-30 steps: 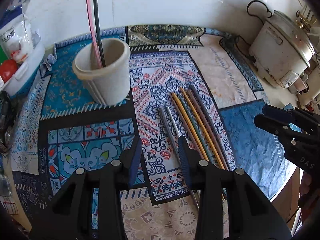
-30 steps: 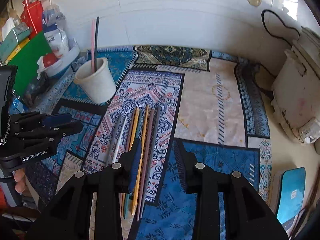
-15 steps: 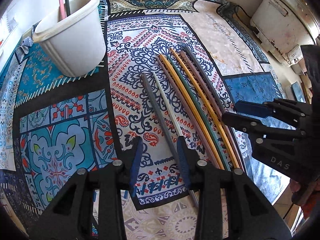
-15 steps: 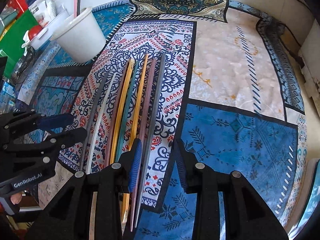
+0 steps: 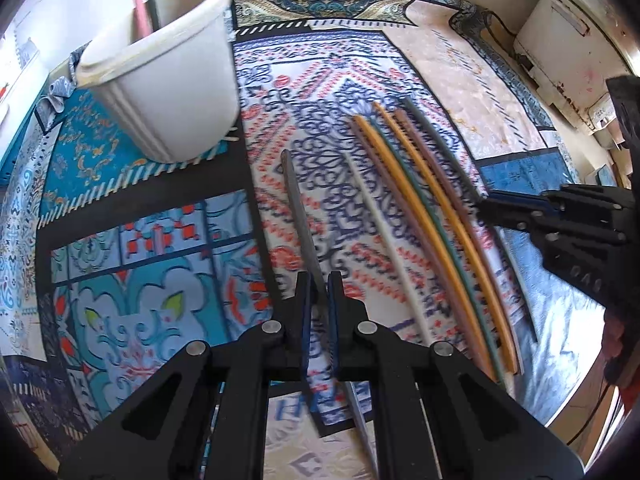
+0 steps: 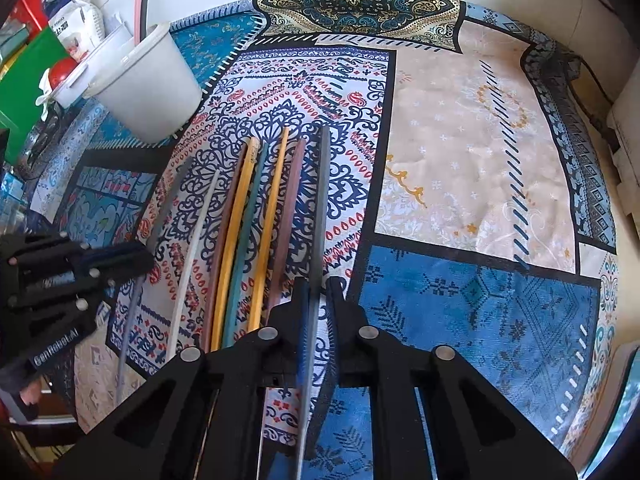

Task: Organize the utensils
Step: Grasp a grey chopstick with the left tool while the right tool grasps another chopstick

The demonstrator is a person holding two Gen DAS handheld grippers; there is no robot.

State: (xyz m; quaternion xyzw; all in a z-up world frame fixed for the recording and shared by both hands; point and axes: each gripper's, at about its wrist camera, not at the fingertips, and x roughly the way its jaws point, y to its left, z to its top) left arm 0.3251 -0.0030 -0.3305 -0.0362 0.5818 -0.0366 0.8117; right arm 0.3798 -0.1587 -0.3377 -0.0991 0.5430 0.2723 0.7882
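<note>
Several coloured chopsticks (image 5: 420, 208) lie side by side on the patterned cloth. A white cup (image 5: 168, 92) holding a pink and a black chopstick stands at the back left; it also shows in the right wrist view (image 6: 140, 88). My left gripper (image 5: 319, 300) is shut on the grey chopstick (image 5: 298, 212) at the left end of the row. My right gripper (image 6: 318, 300) is shut on the dark grey chopstick (image 6: 322, 200) at the right end of the row. Each gripper shows in the other's view, the right (image 5: 520, 208) and the left (image 6: 120, 256).
A white rice cooker (image 5: 572, 52) stands at the back right with its cord. A tub with packets and a green box (image 6: 28, 76) sit at the far left. The table edge runs close along the near side.
Both grippers have moved down to the row and closed, the left on the grey chopstick, the right on the dark grey one. The grey chopstick has shifted away from the white one.
</note>
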